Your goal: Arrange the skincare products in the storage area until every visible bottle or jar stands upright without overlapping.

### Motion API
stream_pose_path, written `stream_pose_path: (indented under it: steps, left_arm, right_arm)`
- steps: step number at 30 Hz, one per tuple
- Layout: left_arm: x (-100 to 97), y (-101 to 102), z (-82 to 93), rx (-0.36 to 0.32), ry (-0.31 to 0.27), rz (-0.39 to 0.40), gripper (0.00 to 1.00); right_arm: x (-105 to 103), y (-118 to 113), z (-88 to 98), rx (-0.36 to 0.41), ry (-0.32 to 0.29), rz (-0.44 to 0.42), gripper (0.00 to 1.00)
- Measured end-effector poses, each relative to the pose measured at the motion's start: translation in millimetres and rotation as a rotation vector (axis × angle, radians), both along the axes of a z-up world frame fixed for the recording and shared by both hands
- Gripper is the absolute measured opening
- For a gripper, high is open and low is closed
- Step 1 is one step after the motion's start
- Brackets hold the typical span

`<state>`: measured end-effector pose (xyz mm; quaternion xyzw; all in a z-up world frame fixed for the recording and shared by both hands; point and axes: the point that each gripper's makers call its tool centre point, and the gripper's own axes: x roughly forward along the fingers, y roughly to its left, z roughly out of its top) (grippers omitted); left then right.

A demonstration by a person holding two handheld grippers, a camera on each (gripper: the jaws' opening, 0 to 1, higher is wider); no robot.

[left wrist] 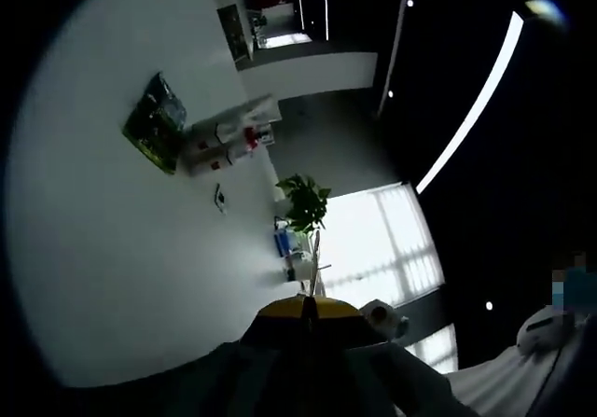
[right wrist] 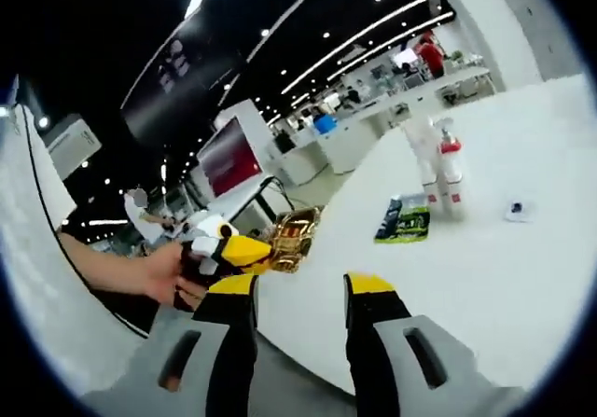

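Two white bottles (right wrist: 438,170), one with a red cap, stand upright far back on the white table (right wrist: 485,277). A green packet (right wrist: 406,219) lies flat in front of them. In the left gripper view the same bottles (left wrist: 229,142) and green packet (left wrist: 157,123) sit on the tilted table (left wrist: 112,249). The left gripper (left wrist: 308,307) has its yellow jaws pressed together on a thin edge. From the right gripper view, a hand holds that left gripper (right wrist: 244,249), and its tip is shut on a flat gold packet (right wrist: 294,238) at the table's near edge. The right gripper (right wrist: 300,291) is open, with nothing between its jaws.
A small dark-and-white item (right wrist: 518,210) lies right of the bottles, also seen as a small item (left wrist: 220,198). A potted plant (left wrist: 303,202) and a blue item (left wrist: 283,242) stand at the table's edge. People and desks fill the room behind.
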<state>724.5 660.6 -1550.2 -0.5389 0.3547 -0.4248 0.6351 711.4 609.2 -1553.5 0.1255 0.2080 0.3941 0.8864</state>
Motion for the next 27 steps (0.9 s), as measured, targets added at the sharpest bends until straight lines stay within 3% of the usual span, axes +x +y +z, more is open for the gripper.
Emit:
stream_pose_path:
  steps: [4, 7, 11, 19, 27]
  left_arm:
    - [7.4, 8.1, -11.2, 0.065, 0.036, -0.012, 0.01]
    - [15.4, 13.5, -14.8, 0.097, 0.04, -0.012, 0.01]
    - [30.6, 22.5, -20.2, 0.126, 0.052, 0.009, 0.01]
    - [72.9, 39.8, -27.4, 0.207, 0.065, 0.033, 0.01]
    - [119.5, 55.7, -30.5, 0.254, 0.082, 0.077, 0.01]
  right_arm:
    - [-3.2, 8.2, -11.0, -0.153, -0.088, 0.026, 0.41]
    - [-5.9, 12.4, -16.5, -0.209, -0.117, 0.051, 0.41]
    - [-9.6, 18.5, -31.8, -0.228, -0.043, 0.098, 0.43]
    - [-10.8, 18.6, -34.7, -0.295, -0.089, 0.108, 0.33]
    - [-13.1, 18.2, -46.0, -0.326, -0.048, 0.128, 0.31]
